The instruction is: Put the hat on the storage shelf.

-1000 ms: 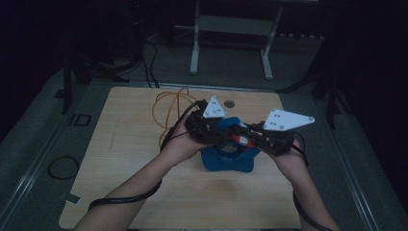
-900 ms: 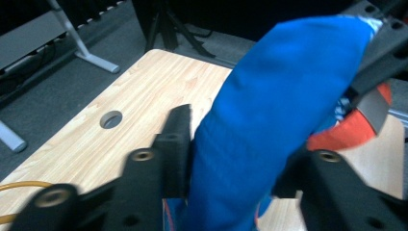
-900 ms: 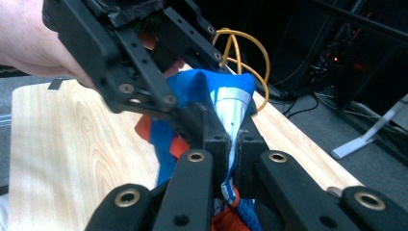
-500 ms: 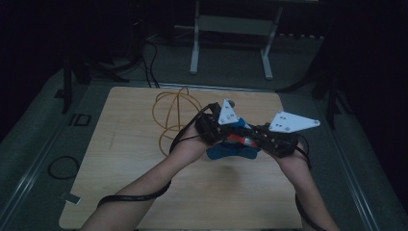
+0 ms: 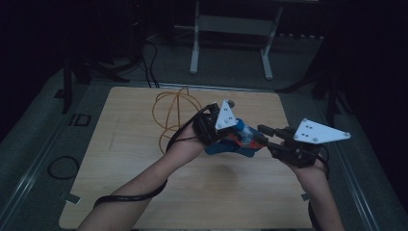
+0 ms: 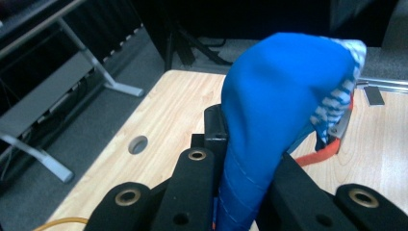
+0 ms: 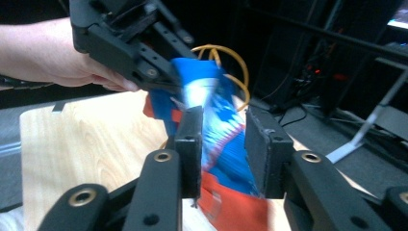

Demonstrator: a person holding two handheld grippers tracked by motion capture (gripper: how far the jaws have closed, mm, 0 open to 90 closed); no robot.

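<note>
From the high view, one pale wooden desk (image 5: 144, 192) with rounded corners carries one loose coil of thin orange cable (image 5: 169, 111). Above the desk's middle hangs one blue fabric pouch with orange strap and paler patterned panel (image 5: 230, 143), soft and crumpled, held up between two black tongs. The left tongs (image 5: 222, 135) bite the pouch from the left; the right tongs (image 5: 260, 139) reach in from the right. Each carries one grey three-cornered plate. Compared with a second ago, the pouch has left the desk surface and the right hand has drawn off to the right.

In the left gripper view, the left tongs (image 6: 243, 192) are clamped tight on smooth blue cloth that bulges above them. One round hole (image 6: 138, 144) pierces the desk.

In the right gripper view, the right tongs (image 7: 223, 144) have just been opening; the patterned part of the pouch (image 7: 216, 139) lies between the pads, which stand apart from it.
</note>
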